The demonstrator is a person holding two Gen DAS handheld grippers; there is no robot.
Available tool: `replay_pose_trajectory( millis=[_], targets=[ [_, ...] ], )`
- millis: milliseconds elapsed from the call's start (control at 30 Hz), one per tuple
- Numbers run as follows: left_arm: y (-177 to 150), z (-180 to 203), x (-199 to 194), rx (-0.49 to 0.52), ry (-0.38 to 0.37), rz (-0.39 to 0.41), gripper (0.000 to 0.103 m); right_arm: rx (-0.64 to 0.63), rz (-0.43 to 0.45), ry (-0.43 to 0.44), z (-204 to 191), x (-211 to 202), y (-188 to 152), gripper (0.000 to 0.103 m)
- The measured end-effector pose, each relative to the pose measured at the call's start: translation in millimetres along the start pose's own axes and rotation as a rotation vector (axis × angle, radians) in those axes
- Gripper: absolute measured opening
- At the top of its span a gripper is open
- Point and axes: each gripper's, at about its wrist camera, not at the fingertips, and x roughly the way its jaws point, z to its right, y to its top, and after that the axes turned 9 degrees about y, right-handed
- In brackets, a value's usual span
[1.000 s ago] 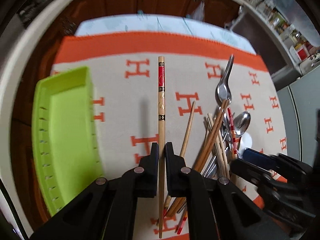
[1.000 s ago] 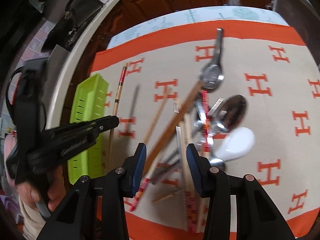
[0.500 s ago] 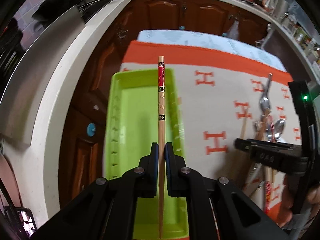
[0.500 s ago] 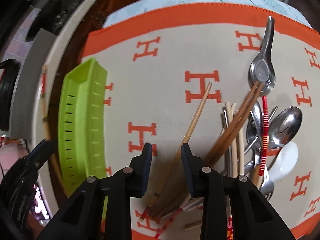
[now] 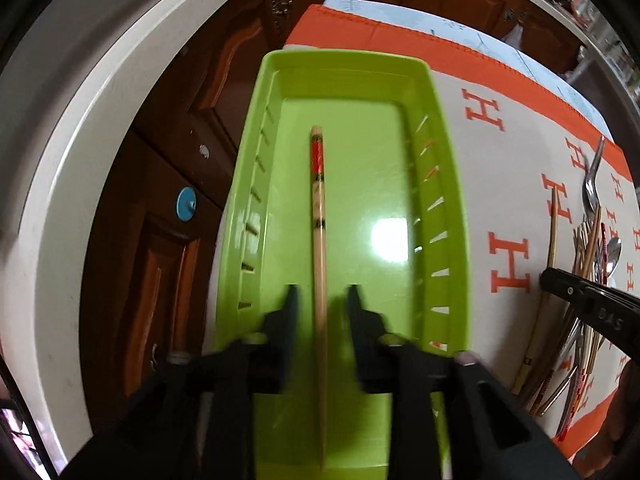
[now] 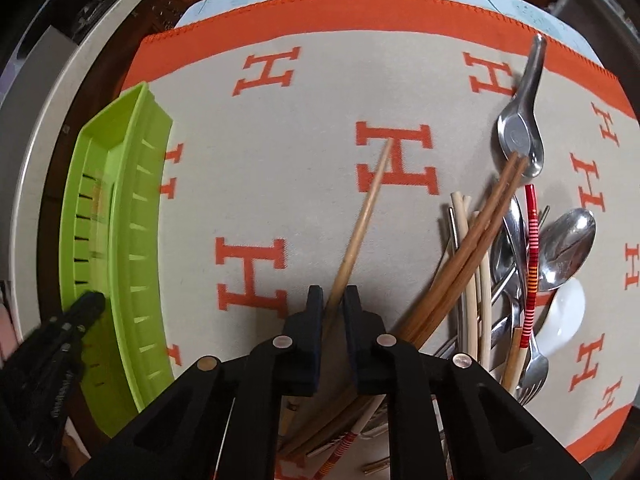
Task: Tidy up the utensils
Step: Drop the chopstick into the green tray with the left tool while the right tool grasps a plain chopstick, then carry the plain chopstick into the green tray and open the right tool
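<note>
In the left wrist view my left gripper [image 5: 320, 294] hangs over the lime-green tray [image 5: 444, 128], its jaws opening. A red-banded bamboo chopstick [image 5: 319, 240] lies lengthwise between them, and the pads stand clear of it. In the right wrist view my right gripper [image 6: 333, 294] points down at the cloth, its jaws closing on a plain bamboo chopstick [image 6: 362, 224] that slants up to the right. Right of it lies a pile of brown chopsticks [image 6: 480, 236], pale chopsticks [image 6: 466, 248], steel spoons [image 6: 568, 248] and a white spoon [image 6: 564, 312].
A beige cloth with orange H marks and an orange border [image 6: 320, 12] covers the table. The tray [image 6: 148, 208] sits at the cloth's left edge, beside wooden cabinet doors [image 5: 160, 208] and a pale counter edge. A steel soup spoon [image 6: 520, 132] lies at the far right.
My left gripper carried the red-banded chopstick from the cloth to over the tray, then opened and let it go. My right gripper dropped toward the pile and narrowed around the plain chopstick.
</note>
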Motion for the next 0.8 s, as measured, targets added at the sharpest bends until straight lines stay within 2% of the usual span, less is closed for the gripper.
replay_pose_trajectory(
  millis=[100,233,300,467,567,733,800],
  targets=[
    [-6,-3,-3,-0.013,0.003,0.017,0.047,0.002,0.01,0.043,5,-6,-3,0.008],
    [-15,-8,-15,-0.033,0.003,0.047,0.053,-0.043,0.045,0.074,-2,-26,-6,0.007],
    [-21,-11,-23,-0.042,0.005,0.069,0.06,-0.068,0.055,0.092,-13,-40,-13,0.006],
    [-29,-24,-42,-0.083,-0.009,0.117,0.06,-0.159,0.086,0.177,-40,-87,-25,0.006],
    [-33,-35,-52,-0.113,-0.009,0.138,0.06,-0.195,0.097,0.259,-65,-111,-30,0.006],
    [-36,-47,-65,-0.163,-0.017,0.158,0.06,-0.23,0.042,0.398,-104,-129,-28,0.006],
    [-33,-51,-67,-0.174,-0.013,0.167,0.06,-0.241,0.024,0.425,-122,-128,-30,0.006]
  ],
)
